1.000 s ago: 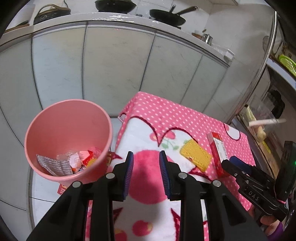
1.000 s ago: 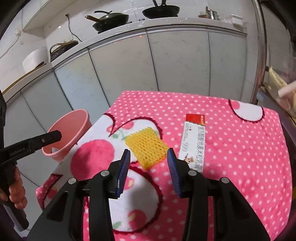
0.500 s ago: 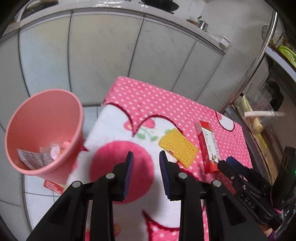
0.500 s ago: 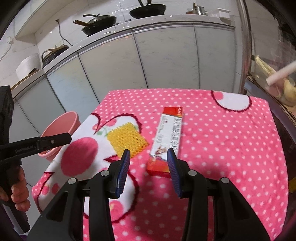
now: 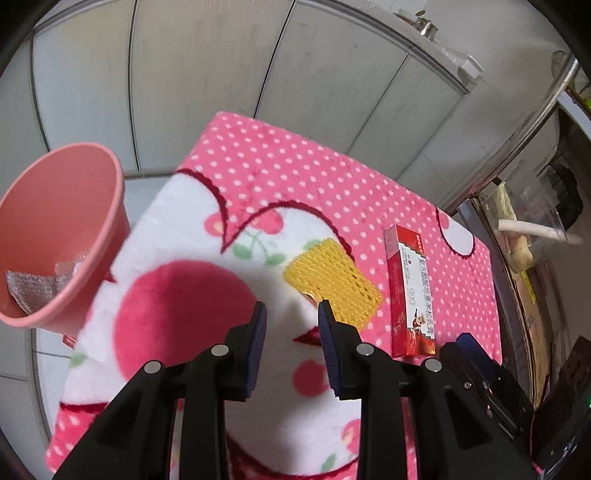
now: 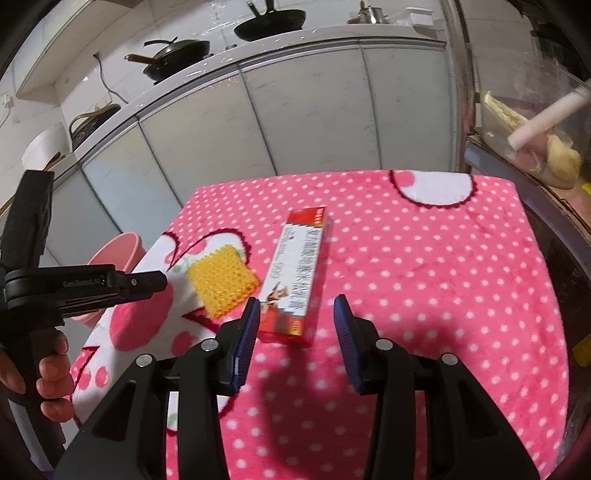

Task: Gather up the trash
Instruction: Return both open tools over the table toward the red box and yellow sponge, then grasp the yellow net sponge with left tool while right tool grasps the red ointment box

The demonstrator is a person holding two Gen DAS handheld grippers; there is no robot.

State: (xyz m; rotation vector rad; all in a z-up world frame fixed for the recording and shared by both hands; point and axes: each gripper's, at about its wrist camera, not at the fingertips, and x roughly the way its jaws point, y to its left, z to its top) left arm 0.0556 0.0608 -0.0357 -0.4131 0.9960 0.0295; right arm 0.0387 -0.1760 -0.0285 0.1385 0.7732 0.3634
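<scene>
- Pink fleece, dotted white and printed with cherries and a heart outline, covers the table [image 6: 424, 266] as a blanket; every place below is given from this blanket.
- Pale grey cabinet doors [image 6: 303, 110] stand beyond the blanket's far edge, with dark pans [image 6: 271, 26] on the counter above them.
- The pink bin [image 5: 55, 236] stands off the blanket's left edge and lower than it, tilted in the left wrist view; crumpled silvery wrapping [image 5: 33, 288] lies inside.
- The left gripper [image 5: 290, 314] hangs above the white patch at the blanket's near-left part, its blue pads spread with only the blanket showing between them; in the right wrist view a hand [image 6: 48, 373] holds its handle off the blanket's left side.
- The right gripper [image 6: 295, 314] hangs above the blanket's near middle, jaws spread and pinching nothing; the near end of the box shows in the gap between the pads, apart from both of them.
- The red and white box [image 6: 299, 280] lies flat near the blanket's middle, its long side running from near to far.
- The yellow mesh pad [image 6: 221, 280] lies flat on the blanket just left of the box, apart from it, at the rim of the heart outline.
</scene>
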